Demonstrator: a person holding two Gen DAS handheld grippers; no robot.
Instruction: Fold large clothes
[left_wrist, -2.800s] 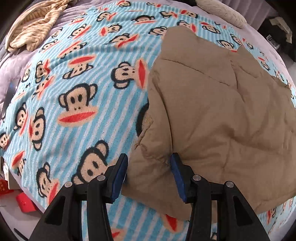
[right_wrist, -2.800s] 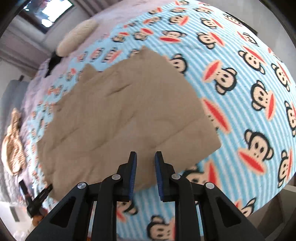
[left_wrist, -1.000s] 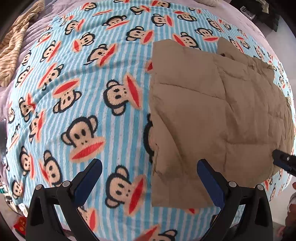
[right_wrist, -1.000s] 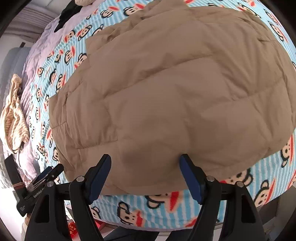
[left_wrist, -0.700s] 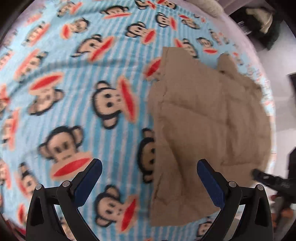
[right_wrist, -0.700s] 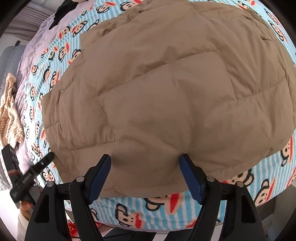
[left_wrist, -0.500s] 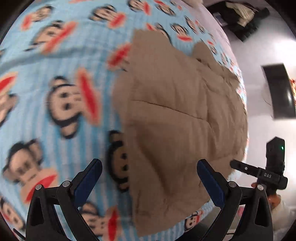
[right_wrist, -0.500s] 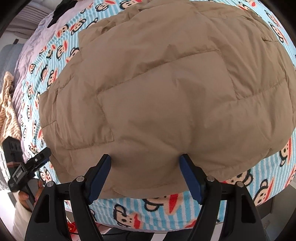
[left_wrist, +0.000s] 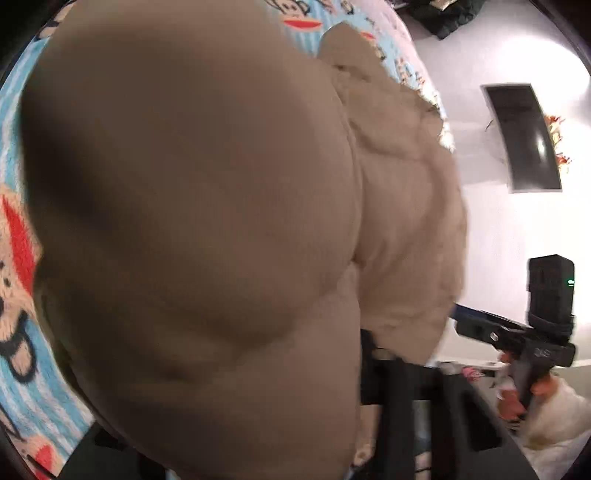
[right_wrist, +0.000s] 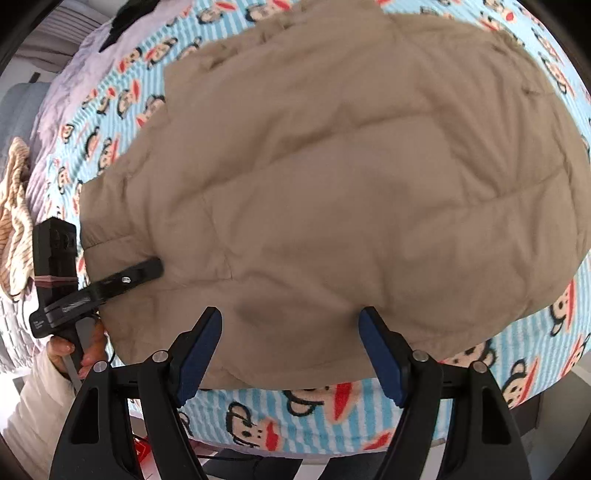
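Note:
A tan quilted jacket (right_wrist: 332, 177) lies folded on the bed and fills most of the right wrist view. My right gripper (right_wrist: 290, 347) is open wide at the jacket's near edge, its blue pads apart on either side of the hem. My left gripper (right_wrist: 147, 267) shows in the right wrist view pushed into the jacket's left edge, one finger lying on top of the fabric. In the left wrist view the jacket (left_wrist: 192, 221) bulges right up against the lens and hides the fingers. The right gripper (left_wrist: 480, 325) shows there at the jacket's far edge.
A light-blue monkey-print blanket (right_wrist: 535, 354) covers the bed under the jacket. A striped beige garment (right_wrist: 14, 206) lies at the bed's left side. A dark wall panel (left_wrist: 524, 136) and the bed's near edge border the scene.
My left gripper swung right and drove into the jacket's left edge, so fabric now covers its camera. My right gripper stayed open at the near hem.

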